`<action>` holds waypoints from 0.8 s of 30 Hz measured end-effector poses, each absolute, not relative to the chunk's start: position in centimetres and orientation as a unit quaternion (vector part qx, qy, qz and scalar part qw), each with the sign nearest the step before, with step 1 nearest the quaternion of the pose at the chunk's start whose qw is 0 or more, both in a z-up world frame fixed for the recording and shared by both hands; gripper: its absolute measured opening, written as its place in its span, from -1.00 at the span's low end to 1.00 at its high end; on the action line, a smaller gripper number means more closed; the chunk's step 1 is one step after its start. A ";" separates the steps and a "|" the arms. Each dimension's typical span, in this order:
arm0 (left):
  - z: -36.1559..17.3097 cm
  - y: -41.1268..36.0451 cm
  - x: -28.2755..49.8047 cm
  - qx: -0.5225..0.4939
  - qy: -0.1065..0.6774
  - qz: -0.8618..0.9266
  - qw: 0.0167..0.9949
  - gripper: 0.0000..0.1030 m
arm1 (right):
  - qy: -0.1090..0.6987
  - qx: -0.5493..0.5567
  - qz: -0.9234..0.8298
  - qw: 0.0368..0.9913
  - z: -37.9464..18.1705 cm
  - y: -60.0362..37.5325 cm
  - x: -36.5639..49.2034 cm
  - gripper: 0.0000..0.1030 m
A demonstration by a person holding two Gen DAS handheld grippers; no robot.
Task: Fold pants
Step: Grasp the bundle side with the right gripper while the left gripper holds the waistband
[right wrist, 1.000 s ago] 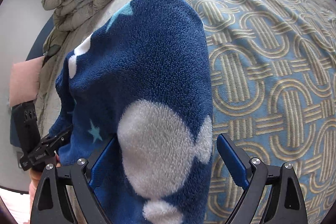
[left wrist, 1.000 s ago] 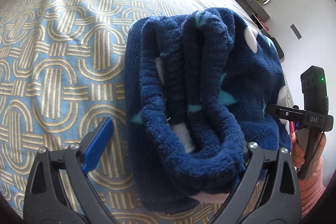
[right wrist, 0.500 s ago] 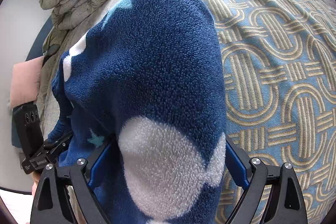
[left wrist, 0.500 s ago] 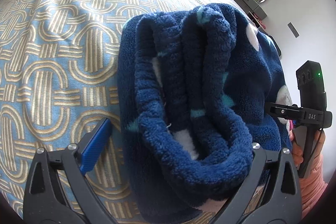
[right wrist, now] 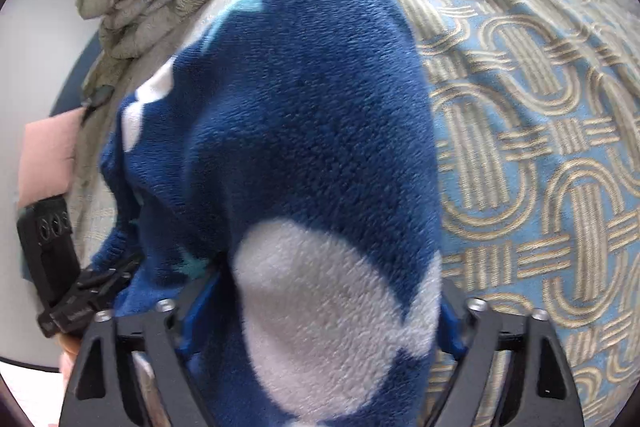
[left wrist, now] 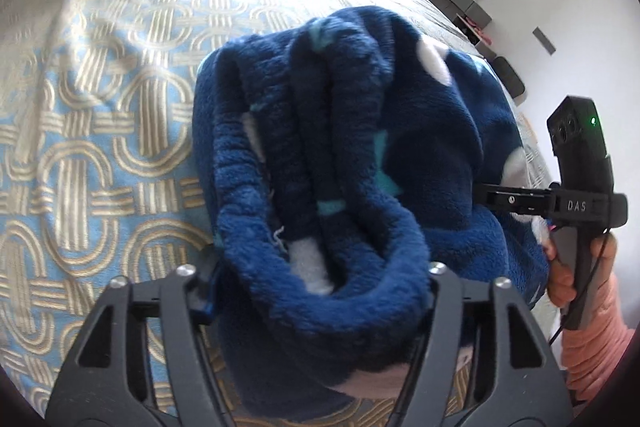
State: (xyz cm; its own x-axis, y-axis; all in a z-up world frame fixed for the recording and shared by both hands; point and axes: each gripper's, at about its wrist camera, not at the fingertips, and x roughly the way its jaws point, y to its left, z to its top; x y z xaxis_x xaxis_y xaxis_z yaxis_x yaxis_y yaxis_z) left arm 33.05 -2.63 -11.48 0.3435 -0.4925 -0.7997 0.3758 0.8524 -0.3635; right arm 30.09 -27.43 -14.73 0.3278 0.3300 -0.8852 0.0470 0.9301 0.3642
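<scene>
pants point(left wrist: 360, 155) hide left hand-held gripper point(left wrist: 320, 291) fingertips | bedspread point(left wrist: 100, 39) blurred

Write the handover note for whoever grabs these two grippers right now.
Left hand-held gripper: shut on the pants at the bunched waistband end.
Right hand-held gripper: shut on the pants at the opposite folded edge.
Pants: folded into a thick bundle, held between both grippers over the bedspread.
Done: the folds.
Left: probably set the bundle down flat, release both, and tidy the edges.

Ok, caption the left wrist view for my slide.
Left gripper clamping the bunched waistband of navy fleece pants above a blue-and-gold patterned bedspread, right gripper gripping the far edge.
</scene>
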 end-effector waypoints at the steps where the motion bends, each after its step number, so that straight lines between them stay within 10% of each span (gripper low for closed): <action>1: -11.1 -2.9 32.9 -0.052 0.506 -0.259 0.821 0.13 | 0.572 0.166 0.089 0.799 -14.6 -27.4 30.0 0.50; 6: -9.2 -3.8 31.6 -0.033 0.484 -0.249 0.838 0.01 | 0.554 0.174 0.080 0.810 -13.1 -27.4 29.0 0.03; 24: -4.8 -1.4 22.3 -0.069 0.464 -0.277 0.839 0.01 | 0.546 0.171 0.102 0.814 -7.5 -27.2 19.8 -0.01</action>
State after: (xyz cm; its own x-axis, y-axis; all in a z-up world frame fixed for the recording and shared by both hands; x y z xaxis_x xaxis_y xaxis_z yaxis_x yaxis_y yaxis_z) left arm 22.35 -1.39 -4.80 0.4161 -0.5283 -0.7402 0.4010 0.8371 -0.3721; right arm 19.83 -27.23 -7.50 0.3833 0.3523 -0.8538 0.0216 0.9207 0.3896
